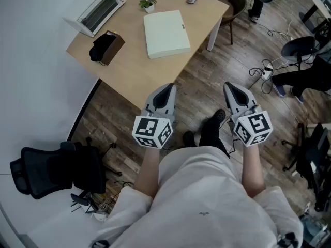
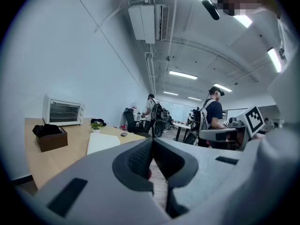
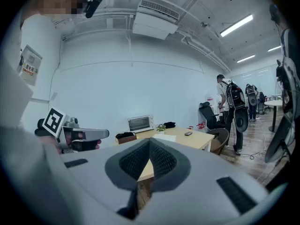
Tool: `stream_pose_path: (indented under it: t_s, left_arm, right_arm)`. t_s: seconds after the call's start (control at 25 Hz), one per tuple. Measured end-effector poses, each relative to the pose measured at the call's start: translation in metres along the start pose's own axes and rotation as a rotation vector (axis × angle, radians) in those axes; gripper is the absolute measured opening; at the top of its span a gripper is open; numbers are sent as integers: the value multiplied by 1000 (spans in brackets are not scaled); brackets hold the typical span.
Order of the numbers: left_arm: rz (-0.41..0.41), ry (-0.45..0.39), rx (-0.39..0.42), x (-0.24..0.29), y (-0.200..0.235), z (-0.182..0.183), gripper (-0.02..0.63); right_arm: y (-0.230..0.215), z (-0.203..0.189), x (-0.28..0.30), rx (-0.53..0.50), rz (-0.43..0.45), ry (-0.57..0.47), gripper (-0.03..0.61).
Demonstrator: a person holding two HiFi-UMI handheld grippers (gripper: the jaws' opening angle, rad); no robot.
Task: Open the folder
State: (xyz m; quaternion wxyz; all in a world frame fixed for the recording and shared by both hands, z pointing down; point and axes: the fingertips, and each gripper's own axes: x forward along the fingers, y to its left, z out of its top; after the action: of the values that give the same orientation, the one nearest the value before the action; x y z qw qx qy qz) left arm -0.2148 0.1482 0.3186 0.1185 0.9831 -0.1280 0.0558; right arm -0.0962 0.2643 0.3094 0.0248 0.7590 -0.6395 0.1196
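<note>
A pale closed folder (image 1: 165, 33) lies flat on the wooden table (image 1: 134, 66), near its middle; it also shows as a white slab (image 2: 102, 142) in the left gripper view and far off (image 3: 165, 137) in the right gripper view. My left gripper (image 1: 169, 88) hangs over the table's near edge, short of the folder, jaws shut with nothing between them. My right gripper (image 1: 229, 86) is held over the floor to the right of the table, also shut and empty. Both point roughly level toward the table.
On the table stand a white toaster oven (image 1: 101, 8), a brown box with a black cloth (image 1: 106, 47), a small potted plant (image 1: 148, 3) and a mouse (image 1: 192, 0). A black office chair (image 1: 54, 169) sits at the left. People stand farther back (image 2: 213, 111). Cables lie on the floor (image 1: 266, 72).
</note>
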Motion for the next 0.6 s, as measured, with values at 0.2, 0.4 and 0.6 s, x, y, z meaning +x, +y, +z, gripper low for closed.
stream_pose_path:
  t_s: [0.2,0.4,0.6]
  left_arm:
    - [2,2,10,-2,3,2,5]
    - [7,6,7,-6,6,0,5]
    - [2,14,3,-11,7,-3,5]
  right_arm:
    - [4,4,-1,-17,-4,0,3]
    - [9,0,-4,-34,-9,13,3]
    - [9,-2,-4,-1,-36,6,3]
